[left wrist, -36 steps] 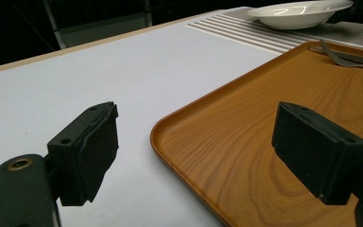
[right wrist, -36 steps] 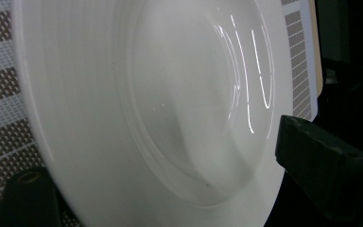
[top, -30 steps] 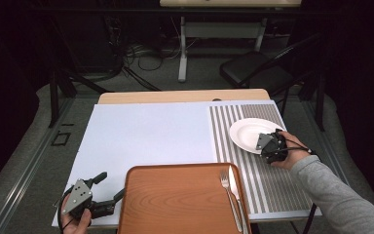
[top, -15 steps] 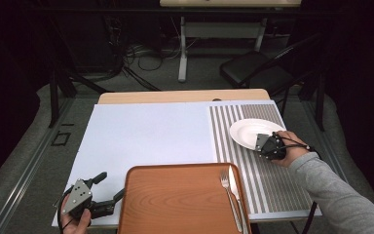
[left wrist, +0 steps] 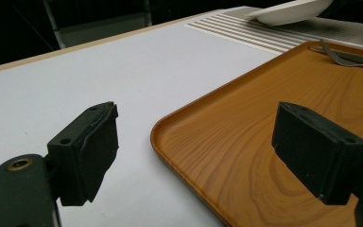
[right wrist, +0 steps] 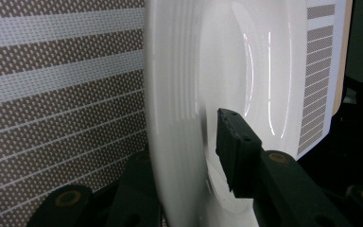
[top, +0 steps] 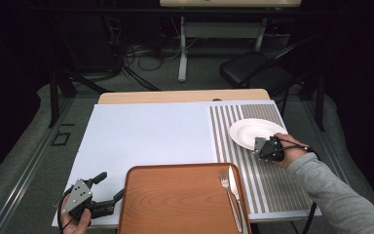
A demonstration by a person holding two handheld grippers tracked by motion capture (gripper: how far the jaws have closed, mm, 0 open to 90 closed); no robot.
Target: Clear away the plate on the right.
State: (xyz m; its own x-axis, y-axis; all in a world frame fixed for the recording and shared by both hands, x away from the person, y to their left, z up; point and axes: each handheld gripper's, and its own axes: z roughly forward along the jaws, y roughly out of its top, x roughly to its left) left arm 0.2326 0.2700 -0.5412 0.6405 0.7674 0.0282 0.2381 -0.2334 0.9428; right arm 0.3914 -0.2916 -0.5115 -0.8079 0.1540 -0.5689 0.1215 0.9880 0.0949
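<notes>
The left tool (top: 108,189) is showing a black body with a grey three-cornered plate on top, fastened by small dark screws. A black cable is trailing from its rear in a loop. In the left gripper view, its two jaws are appearing as matte black blocks, each carrying small recessed screw holes; a brass-coloured rivet is sitting in the left arm link. The right tool (top: 259,146) is presenting a compact black body with a thin black cable running back over the wrist. In the right gripper view, brass-coloured rivets are marking its black jaw links. The person's right arm is wearing a grey long sleeve (top: 338,195).
</notes>
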